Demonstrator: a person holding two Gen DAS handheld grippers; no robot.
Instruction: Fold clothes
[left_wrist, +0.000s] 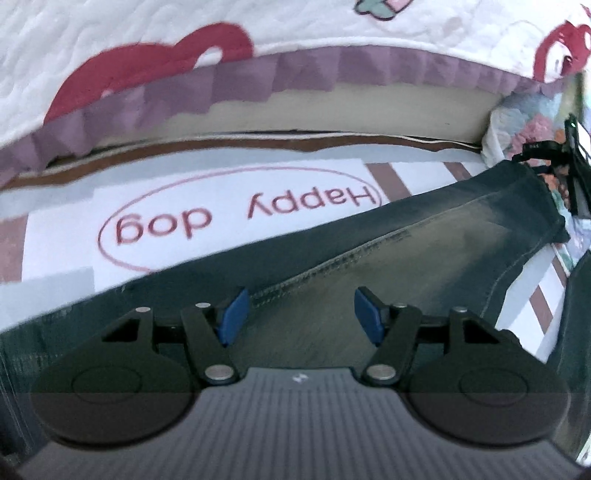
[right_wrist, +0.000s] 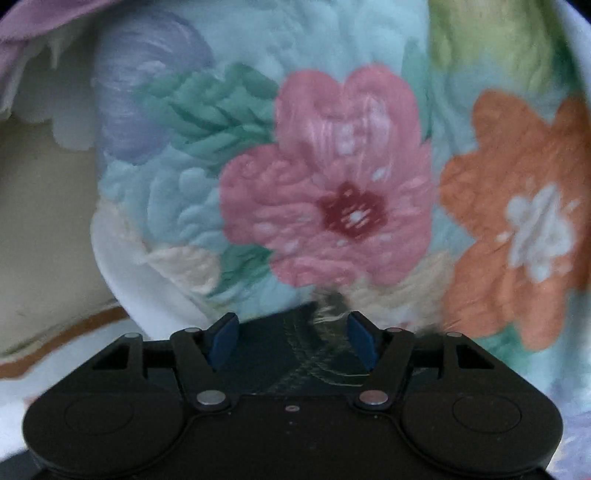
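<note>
Left wrist view: the left gripper (left_wrist: 301, 312) hangs with its blue-padded jaws apart and nothing pinched between them, poised over the faded dark blue denim jeans (left_wrist: 388, 254). The jeans lie stretched as a long leg across the white mat printed with a pink oval and the words "Happy dog" (left_wrist: 236, 218), a stitched seam running up the leg away from the claw. Beyond the jeans, past the mat's brown-trimmed far edge, hangs a white quilted bedcover with red shapes and a purple frill (left_wrist: 258, 70). At the far end of the jeans' leg, by its hem, a black piece of gear (left_wrist: 561, 155) shows against a pastel floral quilt (left_wrist: 524, 129).

Right wrist view: the right gripper (right_wrist: 291, 338) also has its jaws parted, with a dark denim edge carrying pale stitching (right_wrist: 314, 354) lying between the pads; whether they press on it is unclear through the blur. Just past the denim rises the floral quilt (right_wrist: 332, 184).
</note>
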